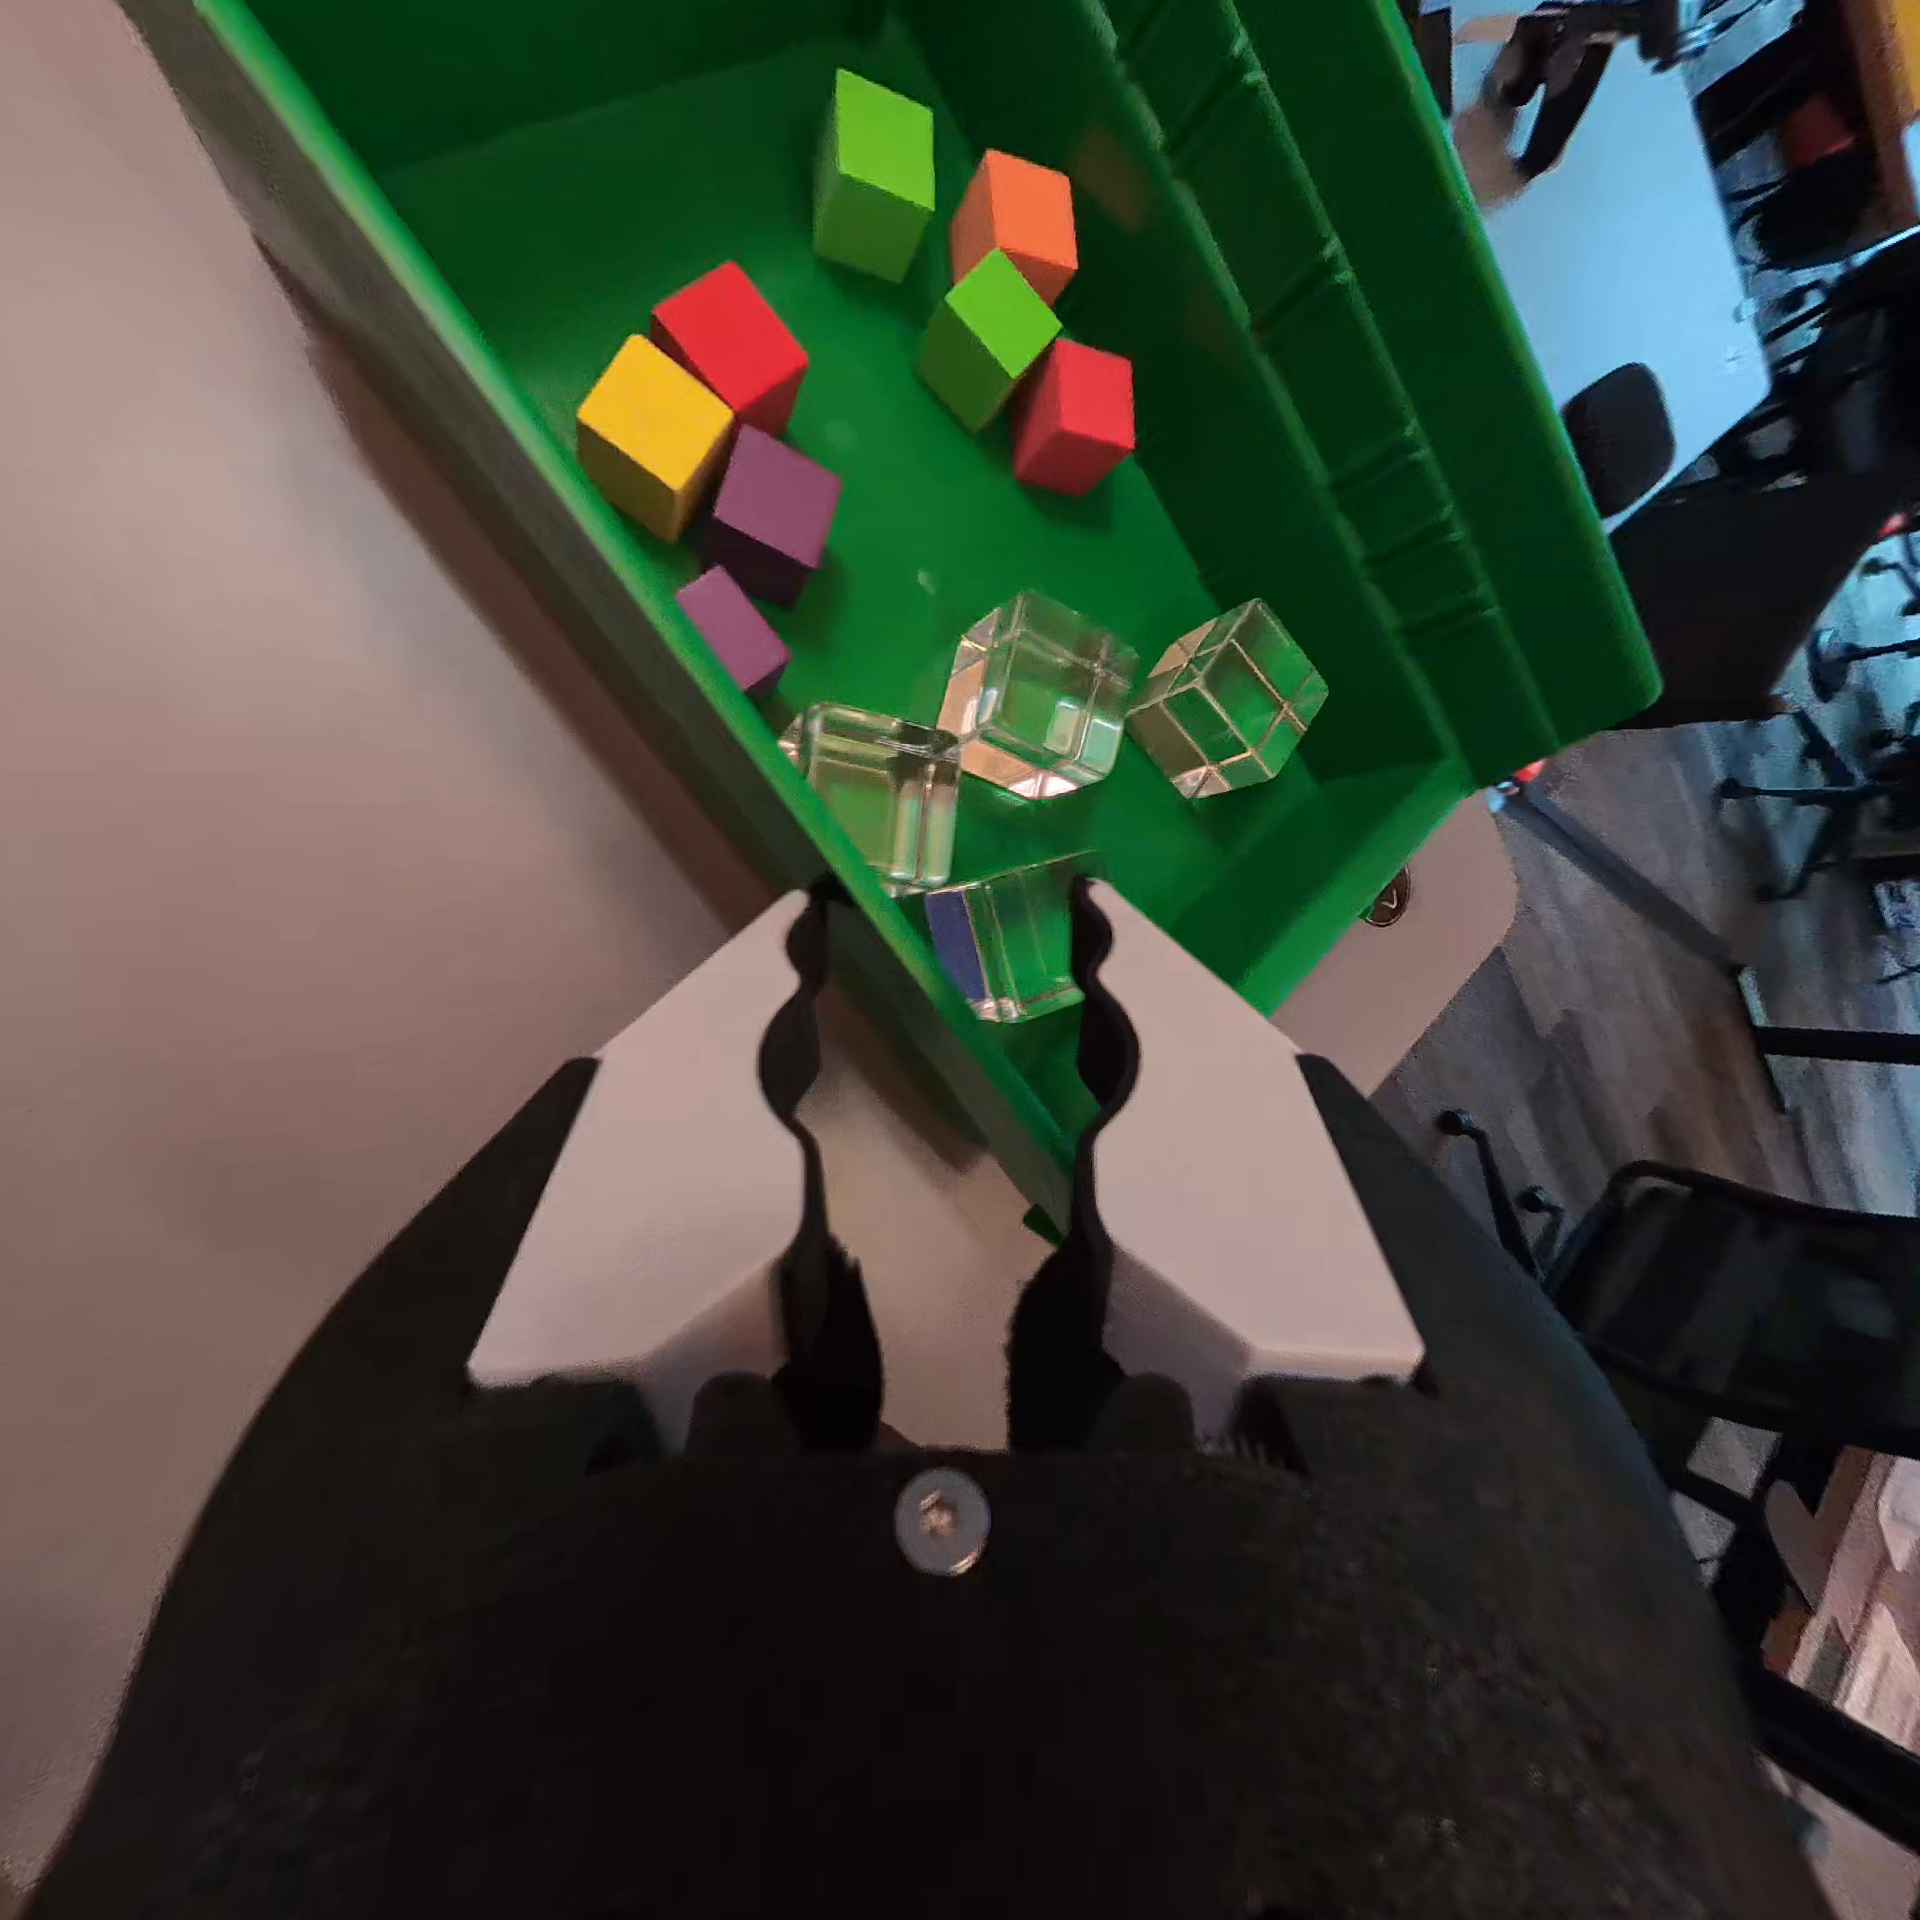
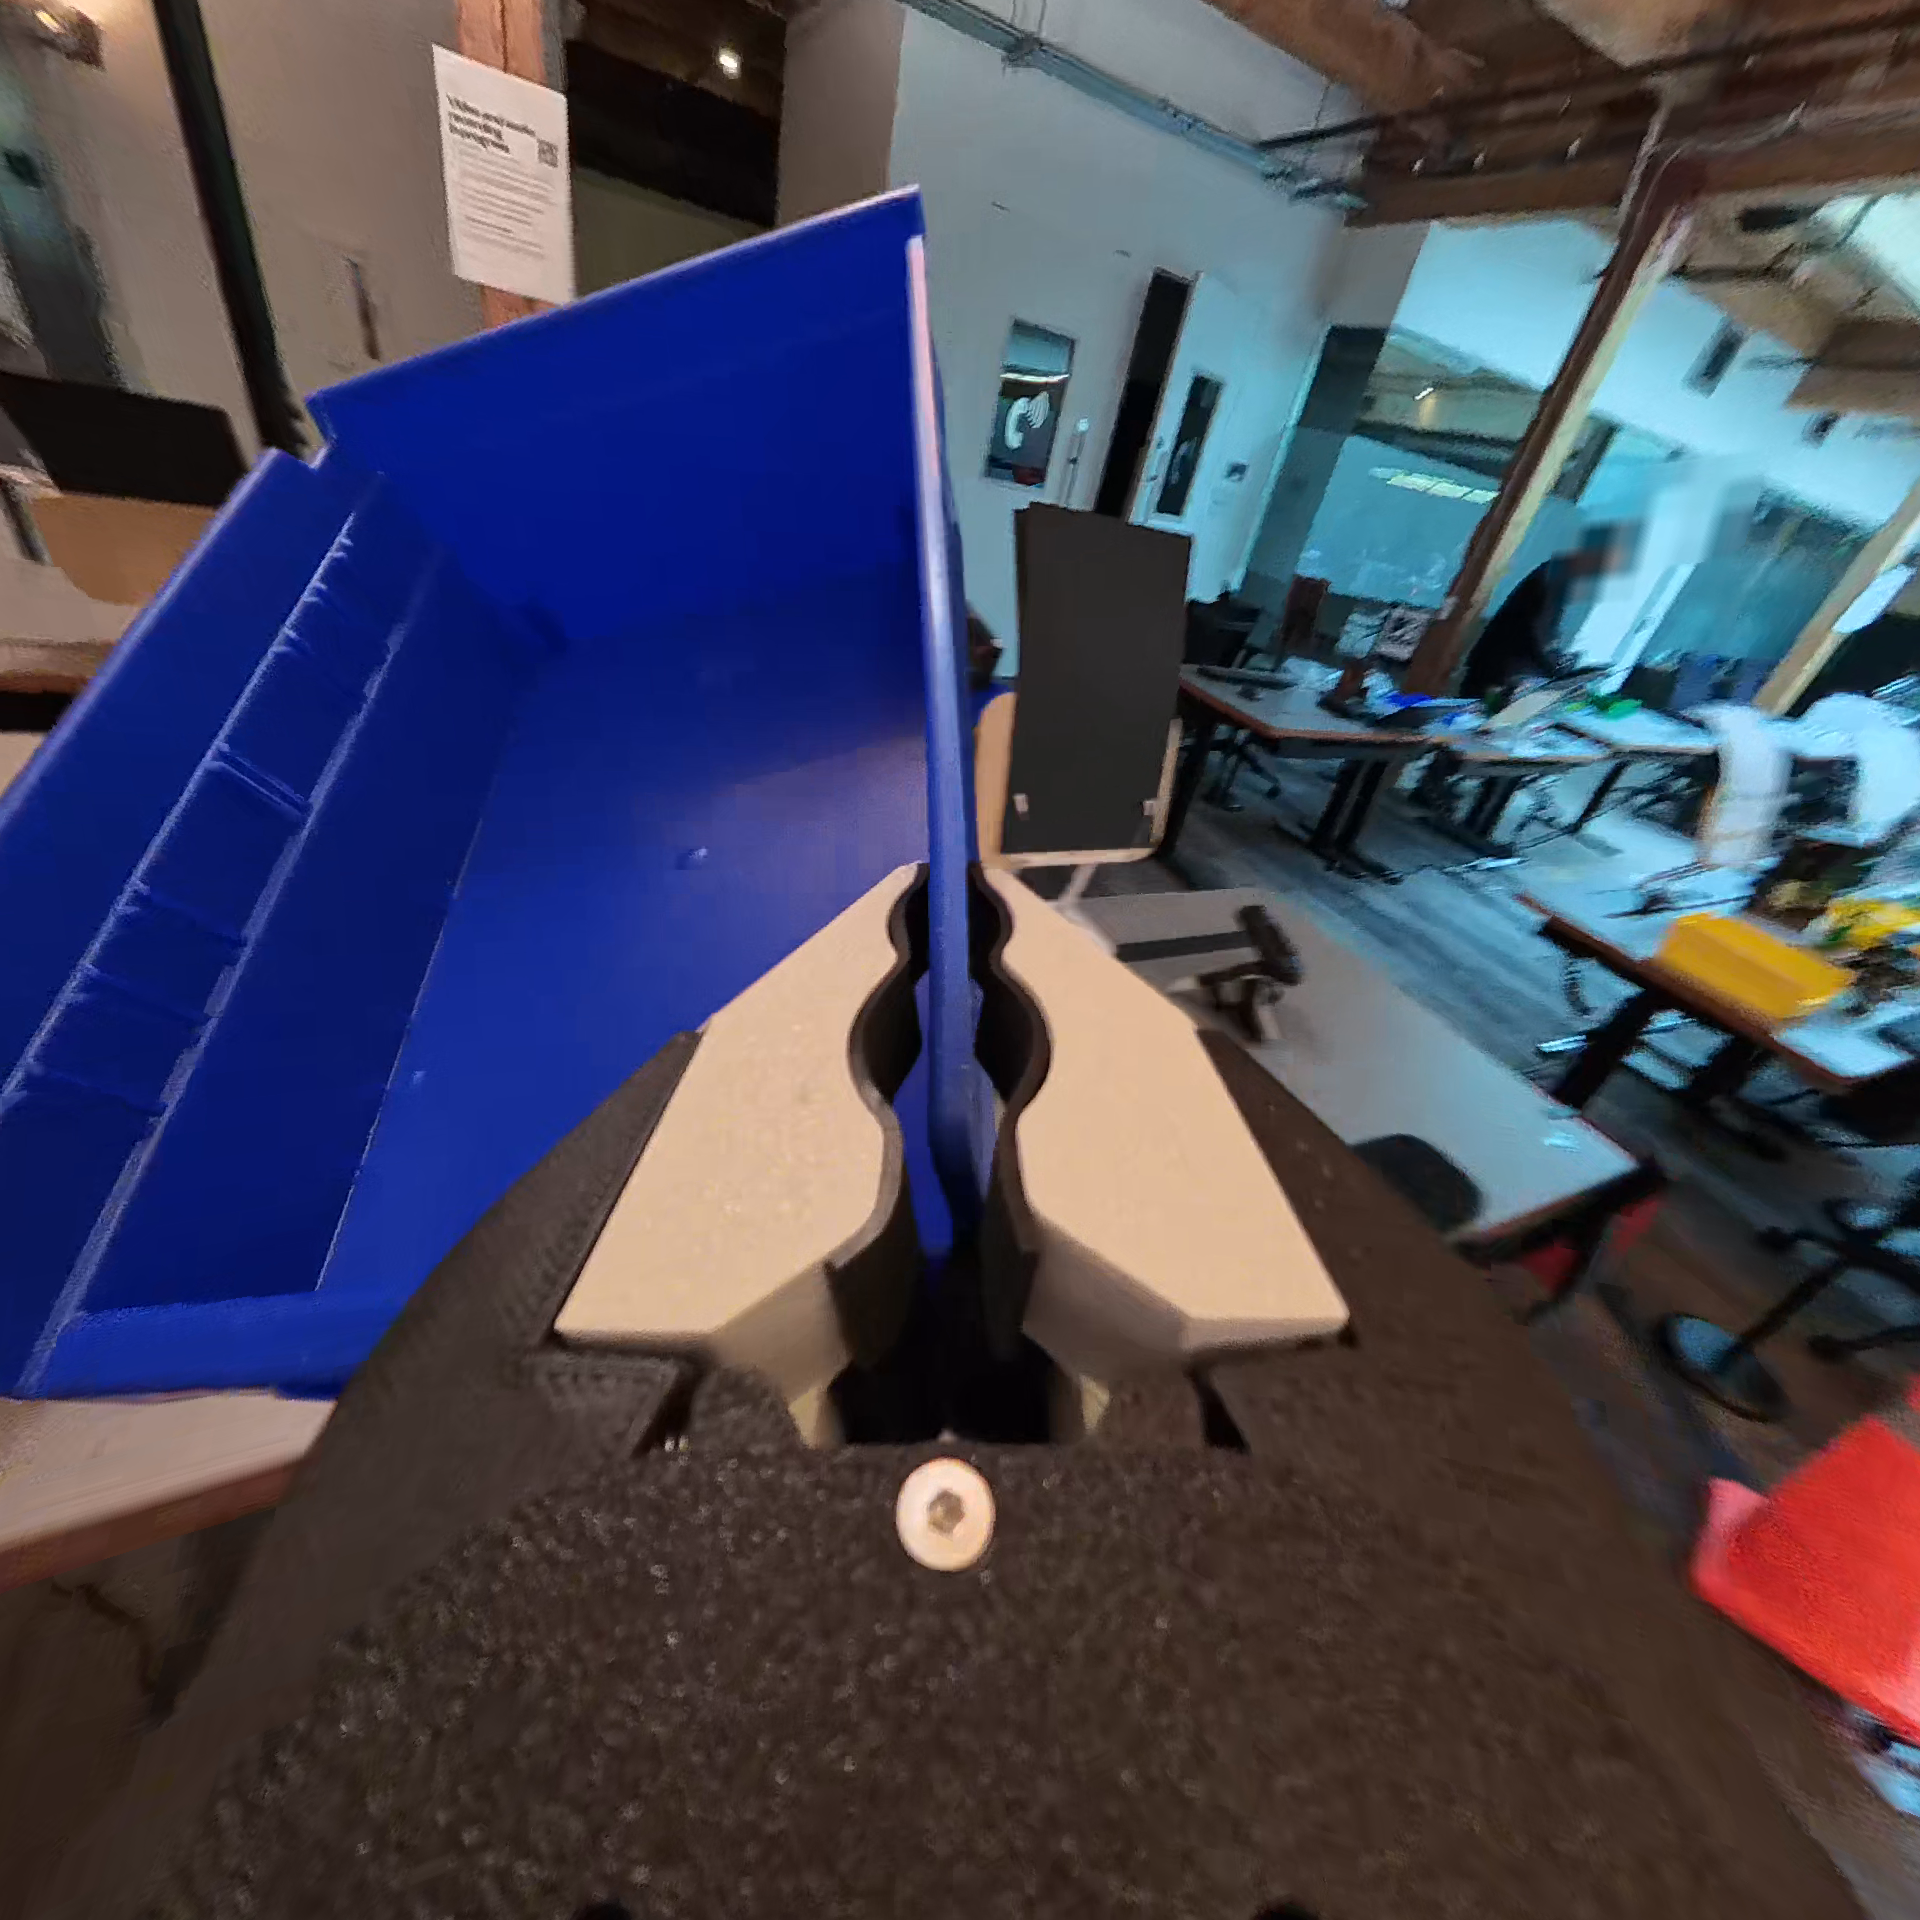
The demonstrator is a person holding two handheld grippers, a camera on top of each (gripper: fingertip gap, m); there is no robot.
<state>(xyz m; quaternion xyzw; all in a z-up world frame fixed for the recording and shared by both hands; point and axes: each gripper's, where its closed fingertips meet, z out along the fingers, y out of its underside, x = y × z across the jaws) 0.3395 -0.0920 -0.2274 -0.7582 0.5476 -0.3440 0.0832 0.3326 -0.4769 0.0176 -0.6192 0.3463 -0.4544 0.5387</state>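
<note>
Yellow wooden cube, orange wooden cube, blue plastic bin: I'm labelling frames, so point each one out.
yellow wooden cube (image 1: 655,431): left wrist view, top face.
orange wooden cube (image 1: 1023,213): left wrist view, top face.
blue plastic bin (image 2: 665,623): right wrist view, inner floor.

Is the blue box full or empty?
Empty: the blue bin, pinched by the right gripper, shows only bare floor and walls.

A black chair (image 1: 1766,1299) is standing beside the table (image 1: 260,727). A paper sheet (image 2: 504,166) is hanging on a post (image 2: 511,296); a yellow bin (image 2: 1745,971) is sitting far off.
</note>
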